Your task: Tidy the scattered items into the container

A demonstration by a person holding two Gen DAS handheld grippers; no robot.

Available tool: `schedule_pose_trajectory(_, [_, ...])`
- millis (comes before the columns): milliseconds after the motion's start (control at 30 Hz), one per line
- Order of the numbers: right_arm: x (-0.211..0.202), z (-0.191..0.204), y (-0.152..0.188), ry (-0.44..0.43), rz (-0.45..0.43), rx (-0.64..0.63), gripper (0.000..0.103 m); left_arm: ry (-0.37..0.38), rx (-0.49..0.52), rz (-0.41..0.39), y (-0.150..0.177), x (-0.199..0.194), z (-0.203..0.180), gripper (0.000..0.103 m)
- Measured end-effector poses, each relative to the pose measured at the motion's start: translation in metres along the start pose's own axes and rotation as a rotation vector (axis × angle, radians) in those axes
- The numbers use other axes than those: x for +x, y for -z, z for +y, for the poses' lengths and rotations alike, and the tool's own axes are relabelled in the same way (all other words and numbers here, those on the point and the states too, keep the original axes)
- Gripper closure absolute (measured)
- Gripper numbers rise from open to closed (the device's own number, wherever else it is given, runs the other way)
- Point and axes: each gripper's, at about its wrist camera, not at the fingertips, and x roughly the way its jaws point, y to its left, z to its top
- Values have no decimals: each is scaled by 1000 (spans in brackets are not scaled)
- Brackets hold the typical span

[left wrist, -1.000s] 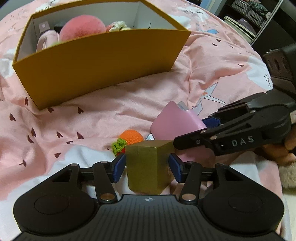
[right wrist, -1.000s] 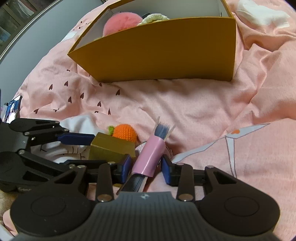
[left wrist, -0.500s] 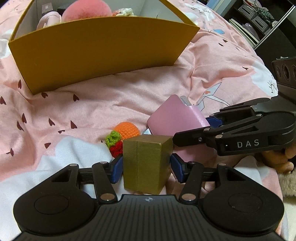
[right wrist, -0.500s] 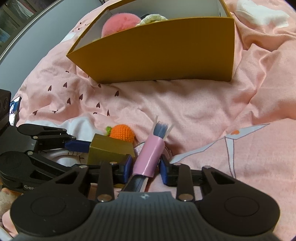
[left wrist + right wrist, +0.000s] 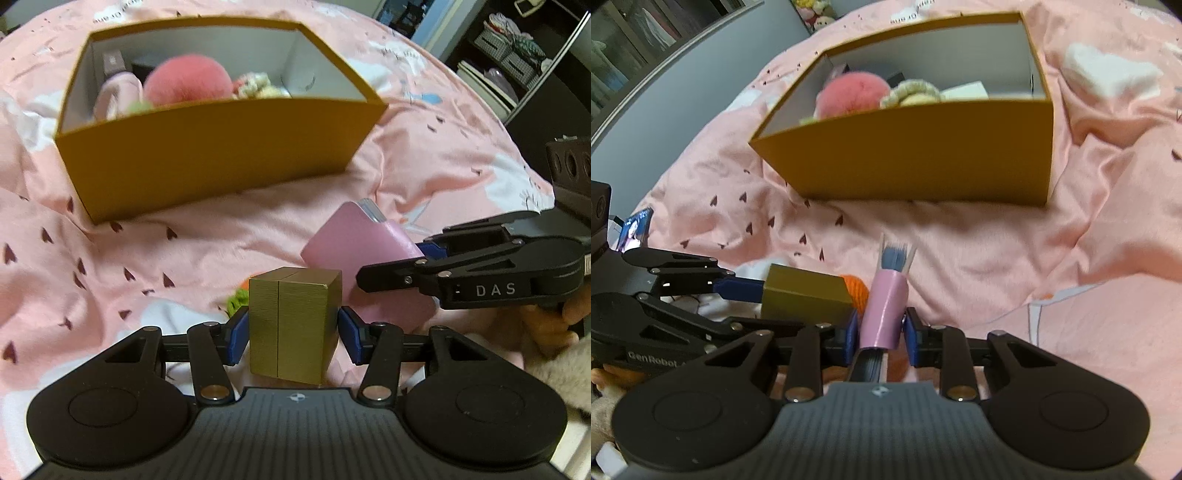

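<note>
Here the left gripper is closed on the gold box, its blue pads pressed flat against two opposite side faces, low in the centre of the left wrist view. The box looks like stiff card with smooth, brushed faces: probably light, rigid enough for a firm squeeze, but slick, so a grip across the broad flat sides seems the right hold. The right gripper is clamped on the pink case, held by its narrow edges at lower centre of the right wrist view, with blue strips fanning from its far end. It appears thin and fairly soft, so a hard pinch might bow it. The open mustard container sits on the pink bedspread in the upper part of both views, already holding a pink pompom. An orange knitted toy lies on the bedspread beside the gold box, ungripped.
</note>
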Motion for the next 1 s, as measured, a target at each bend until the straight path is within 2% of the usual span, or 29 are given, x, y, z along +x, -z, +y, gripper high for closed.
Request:
schedule_pose_trajectory(167, [-14,3,-8,-7,-45,-16,78,-9,-19,-49,-12,-14,2,44])
schedule_pose_trajectory(533, [-57,10,-42,-33,-175,-61,79,-35,15,-140,-49,-39,-13,44])
schedule_pose_trajectory(800, [-93,21,-79,-13,-314,-148,79,-41,23,-209,-91,-60,-17,44])
schedule_pose_trajectory(1000, [-99,20,-116,4,-384,-174,79,-52,-2,-242,-132,-65,-5,44])
